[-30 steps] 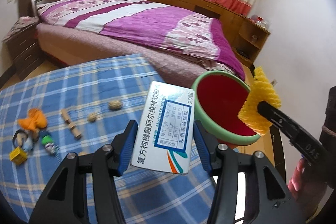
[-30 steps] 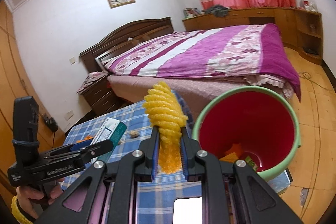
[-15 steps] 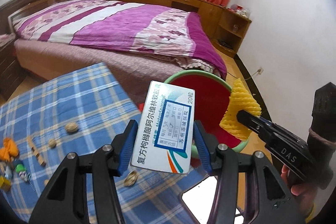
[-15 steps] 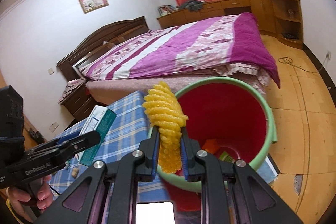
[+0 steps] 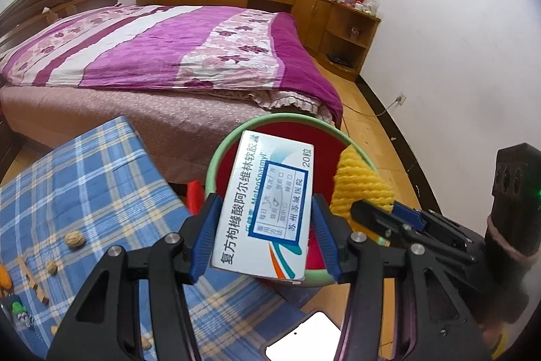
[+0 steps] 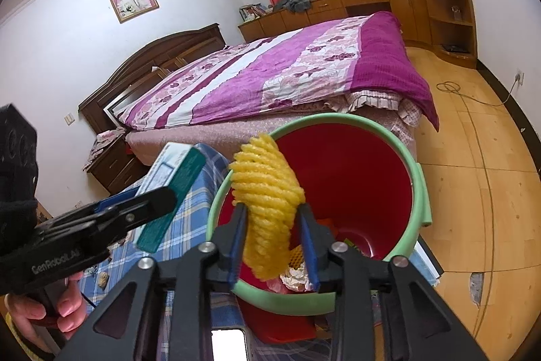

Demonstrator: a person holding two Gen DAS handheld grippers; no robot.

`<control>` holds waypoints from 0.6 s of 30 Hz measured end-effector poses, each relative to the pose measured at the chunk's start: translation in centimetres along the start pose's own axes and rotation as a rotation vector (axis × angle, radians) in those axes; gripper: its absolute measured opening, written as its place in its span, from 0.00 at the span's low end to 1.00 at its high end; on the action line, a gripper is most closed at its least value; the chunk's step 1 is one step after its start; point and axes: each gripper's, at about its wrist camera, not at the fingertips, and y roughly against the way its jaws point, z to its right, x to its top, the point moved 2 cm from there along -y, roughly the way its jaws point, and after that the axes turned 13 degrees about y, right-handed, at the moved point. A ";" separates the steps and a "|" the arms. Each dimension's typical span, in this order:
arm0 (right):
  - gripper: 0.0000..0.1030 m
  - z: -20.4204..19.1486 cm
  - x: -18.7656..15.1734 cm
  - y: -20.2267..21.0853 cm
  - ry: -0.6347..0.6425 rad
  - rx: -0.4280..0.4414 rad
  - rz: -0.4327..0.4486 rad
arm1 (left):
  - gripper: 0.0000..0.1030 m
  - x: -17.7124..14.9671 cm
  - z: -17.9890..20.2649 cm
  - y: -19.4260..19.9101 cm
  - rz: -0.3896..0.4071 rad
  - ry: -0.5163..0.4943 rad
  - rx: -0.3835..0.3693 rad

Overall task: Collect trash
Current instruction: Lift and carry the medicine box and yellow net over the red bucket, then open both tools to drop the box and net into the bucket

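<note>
Foam netting (image 6: 267, 208), yellow and ribbed, is sitting between the blue pads of the right gripper (image 6: 272, 234), just over the near rim of the red bucket (image 6: 355, 171) with its green lip. Those jaws have just been opening; the left pad is touching the netting, while the right one seems to be standing slightly clear of it, though the angle makes that hard to judge. Trash is already lying at the bucket's bottom. On the left, the left gripper (image 5: 265, 235) is clamping a white medicine box (image 5: 267, 208) by its long sides, its pads pressing both edges, and is holding it upright and slightly tilted above the bucket's near-left rim. The blue checked tablecloth (image 5: 84, 192) is lying to the left of the bucket, with walnuts (image 5: 74, 239) and small scraps scattered on it.
</note>
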 end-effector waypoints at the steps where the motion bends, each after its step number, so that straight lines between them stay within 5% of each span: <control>1: 0.41 0.0 0.0 0.1 -0.001 0.001 0.002 | 0.52 0.1 0.1 -0.2 -0.002 -0.006 0.001; 6: 0.49 0.0 -0.1 0.4 0.000 0.001 0.015 | 0.52 0.5 0.4 -1.2 -0.026 -0.012 -0.005; 18: 0.49 0.1 -0.1 1.0 -0.012 0.010 0.029 | 0.61 0.6 0.4 -0.9 -0.017 0.008 -0.018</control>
